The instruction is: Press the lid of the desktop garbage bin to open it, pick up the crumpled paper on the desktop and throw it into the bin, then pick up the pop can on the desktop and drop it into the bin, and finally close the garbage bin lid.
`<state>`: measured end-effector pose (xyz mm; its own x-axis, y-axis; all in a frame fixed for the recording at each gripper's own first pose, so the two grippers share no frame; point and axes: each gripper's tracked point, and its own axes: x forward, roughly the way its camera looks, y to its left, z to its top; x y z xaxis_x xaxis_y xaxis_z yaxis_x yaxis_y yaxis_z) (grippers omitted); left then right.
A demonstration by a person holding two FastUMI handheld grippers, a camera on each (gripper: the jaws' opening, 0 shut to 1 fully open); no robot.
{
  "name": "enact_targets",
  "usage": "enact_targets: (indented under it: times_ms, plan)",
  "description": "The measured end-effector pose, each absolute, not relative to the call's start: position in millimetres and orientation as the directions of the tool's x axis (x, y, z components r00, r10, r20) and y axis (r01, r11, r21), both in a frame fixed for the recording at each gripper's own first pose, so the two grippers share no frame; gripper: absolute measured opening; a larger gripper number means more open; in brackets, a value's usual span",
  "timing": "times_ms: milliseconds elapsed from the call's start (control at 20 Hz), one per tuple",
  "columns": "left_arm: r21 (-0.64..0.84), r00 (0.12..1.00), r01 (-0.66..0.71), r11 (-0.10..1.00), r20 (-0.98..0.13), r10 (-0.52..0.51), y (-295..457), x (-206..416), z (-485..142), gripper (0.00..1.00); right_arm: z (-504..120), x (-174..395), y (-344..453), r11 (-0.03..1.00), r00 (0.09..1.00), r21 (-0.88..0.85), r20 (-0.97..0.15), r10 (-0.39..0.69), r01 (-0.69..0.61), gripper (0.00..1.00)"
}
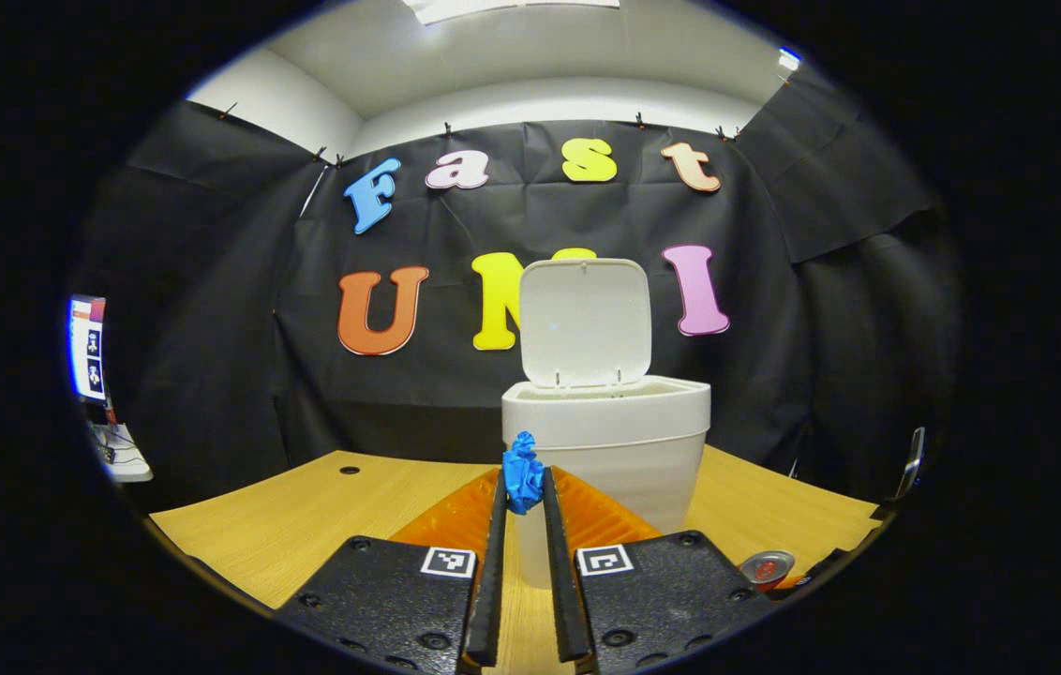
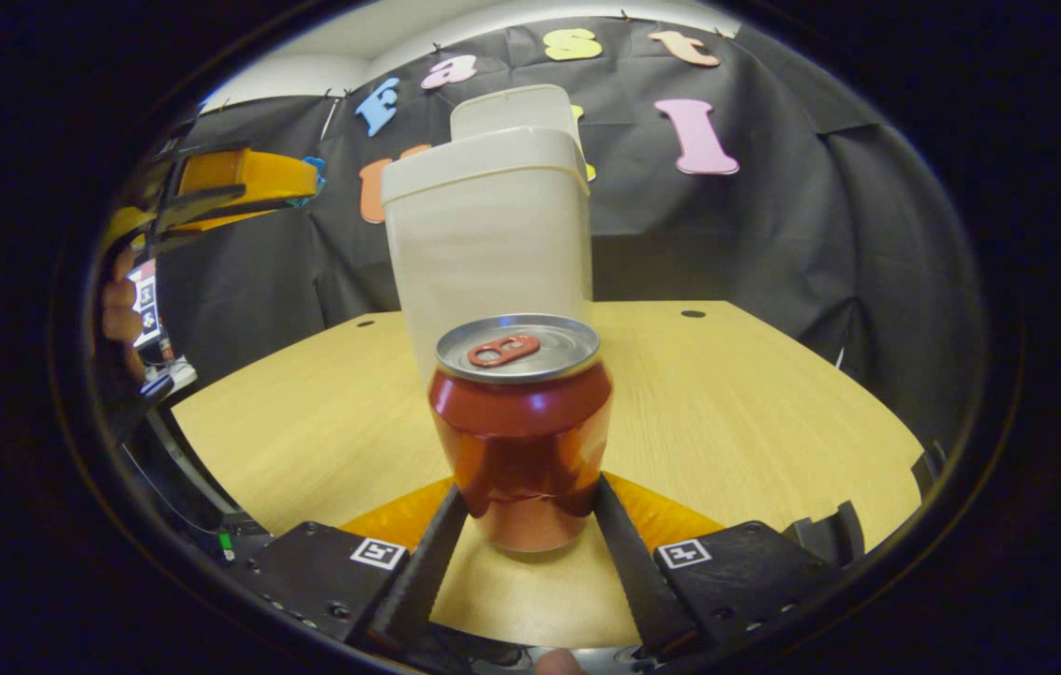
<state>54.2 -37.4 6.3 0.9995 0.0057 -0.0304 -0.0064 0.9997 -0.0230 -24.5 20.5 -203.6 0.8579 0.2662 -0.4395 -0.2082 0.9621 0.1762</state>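
The white bin (image 1: 605, 441) stands ahead on the wooden table, its lid (image 1: 584, 323) swung upright and open. My left gripper (image 1: 523, 489) is shut on the blue crumpled paper (image 1: 521, 464), held in front of the bin just below its rim. The red pop can (image 2: 521, 422) stands upright on the table with my right gripper (image 2: 530, 487) closed against both its sides. Behind the can rises the bin (image 2: 488, 244). The left gripper (image 2: 240, 178) with the paper (image 2: 310, 169) hangs at upper left in the right gripper view. The can (image 1: 765, 567) also shows low right in the left gripper view.
The wooden table (image 2: 737, 403) stretches right of and behind the can, with a small dark hole (image 2: 693, 313) near its far edge. A hand (image 2: 118, 300) shows at far left. A monitor (image 1: 87, 347) stands off the table's left.
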Motion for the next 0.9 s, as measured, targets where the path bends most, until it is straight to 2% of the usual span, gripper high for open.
enact_targets:
  times_ms: [200, 450, 900]
  plan:
    - [-0.011, 1.0, -0.002, 1.0, 0.025, 0.002, -37, 86, 46, 0.25, -189, -26, 4, 0.959, 0.868, 0.196, -0.417, 0.27, -0.204, 0.82]
    - [-0.095, 0.999, 0.037, 0.995, -0.003, -0.037, -47, 117, 56, 0.28, -179, -29, -20, 0.959, 0.879, 0.215, -0.399, 0.26, -0.186, 0.82]
    - [-0.101, 0.997, 0.052, 0.994, -0.06, -0.058, -54, 171, 48, 0.3, -183, -21, -43, 0.955, 0.88, 0.255, -0.404, 0.25, -0.154, 0.82]
